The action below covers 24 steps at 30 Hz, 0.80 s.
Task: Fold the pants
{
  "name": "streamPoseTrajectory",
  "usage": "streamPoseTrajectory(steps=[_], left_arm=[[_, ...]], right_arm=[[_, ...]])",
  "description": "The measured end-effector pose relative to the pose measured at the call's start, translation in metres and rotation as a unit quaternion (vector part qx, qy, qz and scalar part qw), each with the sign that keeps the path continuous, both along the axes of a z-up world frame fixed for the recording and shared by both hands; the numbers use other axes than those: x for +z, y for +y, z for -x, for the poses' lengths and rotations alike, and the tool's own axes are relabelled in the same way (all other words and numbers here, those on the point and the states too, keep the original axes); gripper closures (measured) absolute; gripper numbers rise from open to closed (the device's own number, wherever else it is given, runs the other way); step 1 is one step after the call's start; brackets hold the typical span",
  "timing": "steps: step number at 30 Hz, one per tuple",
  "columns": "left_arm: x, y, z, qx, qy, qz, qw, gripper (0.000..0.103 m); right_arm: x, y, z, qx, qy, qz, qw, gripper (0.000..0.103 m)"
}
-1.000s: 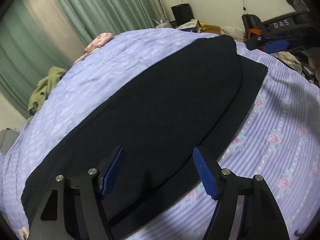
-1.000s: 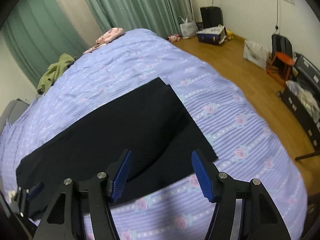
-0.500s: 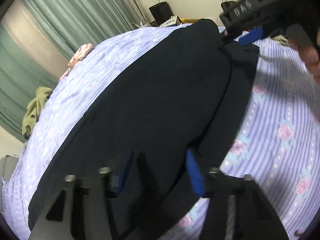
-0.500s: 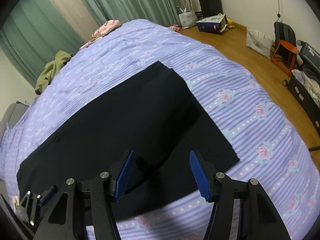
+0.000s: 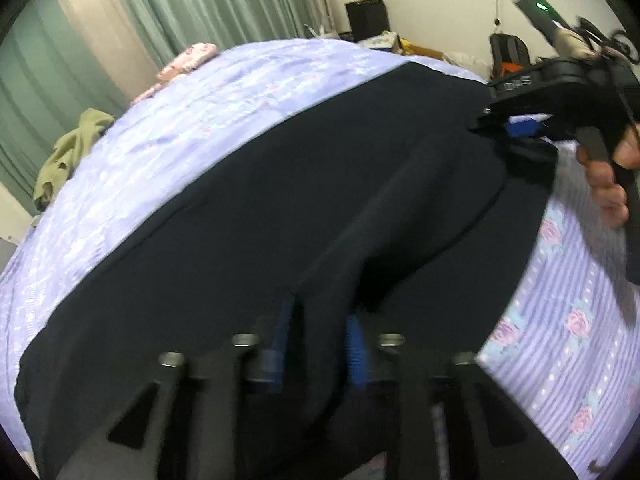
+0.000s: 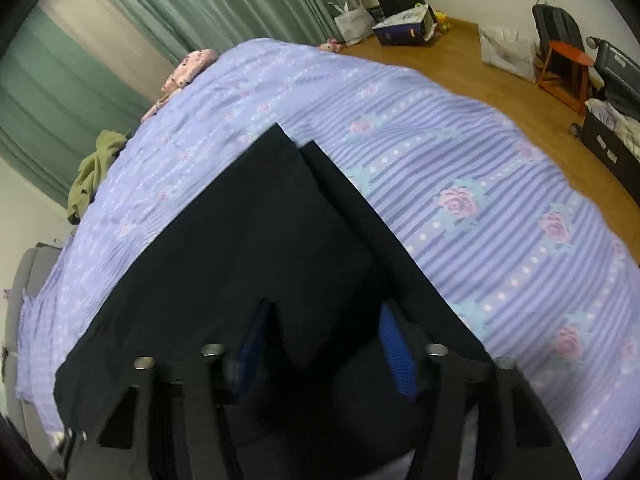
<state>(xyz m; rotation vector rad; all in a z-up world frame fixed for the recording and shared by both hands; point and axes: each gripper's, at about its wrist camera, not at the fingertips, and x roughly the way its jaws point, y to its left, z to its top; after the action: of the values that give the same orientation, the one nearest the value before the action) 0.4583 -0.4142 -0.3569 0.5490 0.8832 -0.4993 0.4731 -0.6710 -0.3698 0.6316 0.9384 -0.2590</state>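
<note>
The pants (image 5: 280, 208) are seen as matt black cloth, smooth. The bed (image 6: 460, 168) is covered by striped cotton-like cloth. The tongs (image 6: 320, 344) are made of matt black plastic, with ribbed blue pads (image 6: 396, 356). The floor (image 6: 480, 52) is smooth wood.

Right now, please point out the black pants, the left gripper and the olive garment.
black pants (image 6: 248, 240): right wrist view, flat middle of the fabric.
left gripper (image 5: 318, 340): left wrist view, midway between the blue fingertips.
olive garment (image 6: 96, 172): right wrist view, crumpled middle.

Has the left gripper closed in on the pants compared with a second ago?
Yes. The left gripper was open above the black pants; now its fingers pinch a raised fold near the pants' edge on the bedspread.
</note>
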Motion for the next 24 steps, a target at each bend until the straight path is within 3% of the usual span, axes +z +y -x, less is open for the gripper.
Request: streamPoseTrajectory(steps=[3,7,10,12,14,16,17,18,20,24], left_arm=[[0.006,-0.001,0.005,-0.001,-0.008,-0.004,1.0000,0.093],[0.030,0.008,0.013,0.000,0.008,0.036,0.9993,0.093],[0.029,0.005,0.021,-0.015,0.026,0.032,0.9990,0.092],[0.020,-0.002,0.024,-0.023,0.038,0.019,0.9988,0.086],[0.014,-0.007,0.029,-0.031,0.046,0.004,0.9985,0.083],[0.017,-0.009,0.038,-0.036,0.049,0.011,0.9981,0.073],[0.019,-0.010,0.039,-0.039,0.052,0.019,0.9977,0.064],[0.022,-0.010,0.043,-0.038,0.055,0.028,0.9973,0.059],[0.027,-0.011,0.048,-0.035,0.057,0.036,0.9971,0.058],[0.033,-0.012,0.052,-0.022,0.053,0.045,0.9973,0.052]], right_arm=[[0.009,0.006,-0.001,0.022,-0.001,0.006,1.000,0.088],[0.037,0.010,0.021,0.012,-0.008,0.029,0.999,0.088],[0.038,0.007,0.030,0.009,0.010,0.031,0.999,0.088],[0.026,0.003,0.029,0.000,0.035,0.032,0.999,0.087],[0.020,-0.004,0.028,-0.013,0.052,0.050,0.997,0.071],[0.030,-0.012,0.036,-0.049,0.055,0.097,0.993,0.042],[0.039,-0.016,0.042,-0.071,0.047,0.123,0.989,0.036],[0.046,-0.018,0.047,-0.086,0.046,0.146,0.985,0.034],[0.060,-0.023,0.060,-0.101,0.046,0.186,0.976,0.034],[0.068,-0.028,0.081,-0.087,0.040,0.176,0.980,0.034]])
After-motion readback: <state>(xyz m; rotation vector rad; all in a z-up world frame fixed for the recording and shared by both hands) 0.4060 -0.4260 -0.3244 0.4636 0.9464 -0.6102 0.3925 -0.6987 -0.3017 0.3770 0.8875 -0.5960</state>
